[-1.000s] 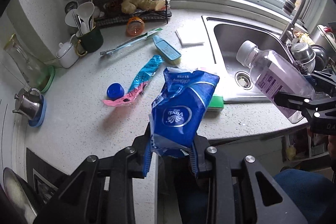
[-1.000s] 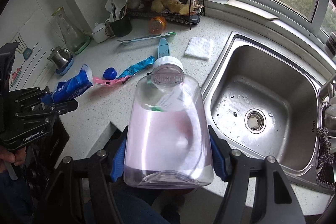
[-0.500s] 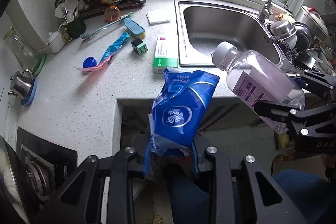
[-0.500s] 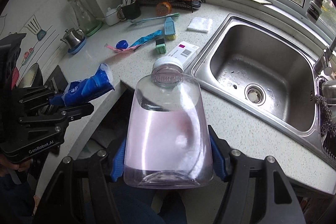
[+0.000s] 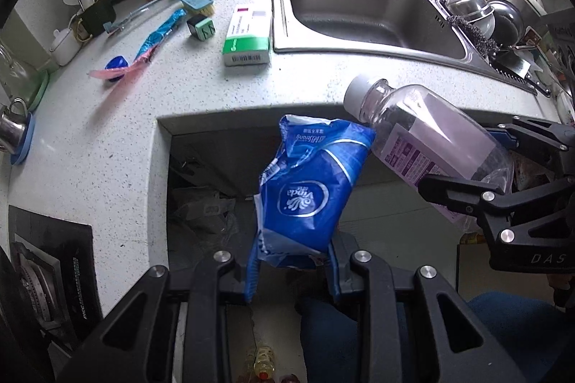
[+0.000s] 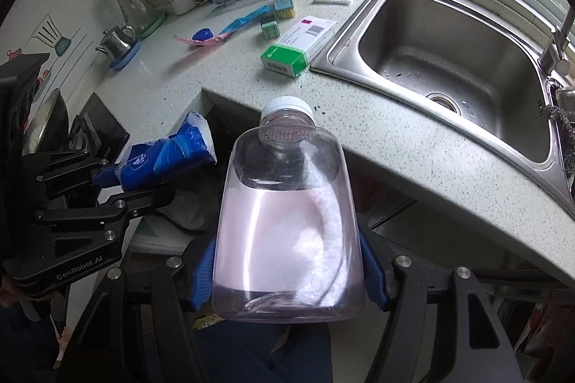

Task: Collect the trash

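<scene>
— Below the counter edge (image 5: 107,146), what has the left gripper (image 5: 293,270) got?
— A crumpled blue tissue pack (image 5: 309,189), pinched narrow at its bottom.
— And the right gripper (image 6: 287,271)?
— Clamped wide on the clear bottle (image 6: 285,221) — both held off the counter.

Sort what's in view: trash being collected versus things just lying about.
Trash in hand:
- crumpled blue plastic tissue wrapper, left gripper
- clear plastic bottle, right gripper

Lying about:
- green-and-white cardboard box
- blue-handled scrub brush
- steel sink
</scene>
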Demonstrator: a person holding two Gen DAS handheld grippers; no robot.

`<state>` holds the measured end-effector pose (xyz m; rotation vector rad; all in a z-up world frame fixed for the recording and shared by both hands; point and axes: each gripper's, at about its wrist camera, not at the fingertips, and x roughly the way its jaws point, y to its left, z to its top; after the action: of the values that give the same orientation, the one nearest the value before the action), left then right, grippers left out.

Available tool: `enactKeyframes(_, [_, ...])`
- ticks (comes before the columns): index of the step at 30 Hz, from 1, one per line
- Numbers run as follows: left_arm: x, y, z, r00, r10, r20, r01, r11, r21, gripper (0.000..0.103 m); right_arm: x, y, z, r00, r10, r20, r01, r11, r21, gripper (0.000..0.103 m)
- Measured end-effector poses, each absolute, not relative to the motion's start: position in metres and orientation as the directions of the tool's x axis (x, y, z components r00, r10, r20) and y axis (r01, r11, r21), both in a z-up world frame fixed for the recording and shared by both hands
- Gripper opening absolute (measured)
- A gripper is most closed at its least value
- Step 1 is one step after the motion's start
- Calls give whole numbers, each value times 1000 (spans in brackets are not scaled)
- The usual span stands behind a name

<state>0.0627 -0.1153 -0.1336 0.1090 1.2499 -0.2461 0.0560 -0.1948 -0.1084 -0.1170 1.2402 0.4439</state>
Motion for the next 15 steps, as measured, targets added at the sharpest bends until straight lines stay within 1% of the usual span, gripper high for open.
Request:
enactKeyframes(4, [64,-117,-168,236,-143,-961,242,967,-85,27,58,-194,-136,205,239,-949,-391,909,144,64])
enactKeyframes(8, [67,-123,-212,172,-126,-977,232,969,-84,27,62,-194,-170,173,214,-961,-388,912,133,64])
enactKeyframes(15, [79,-135,-289,105,-136,-985,231,967,-109,27,67,-206,-243,104,187,-977,-347,927,141,64])
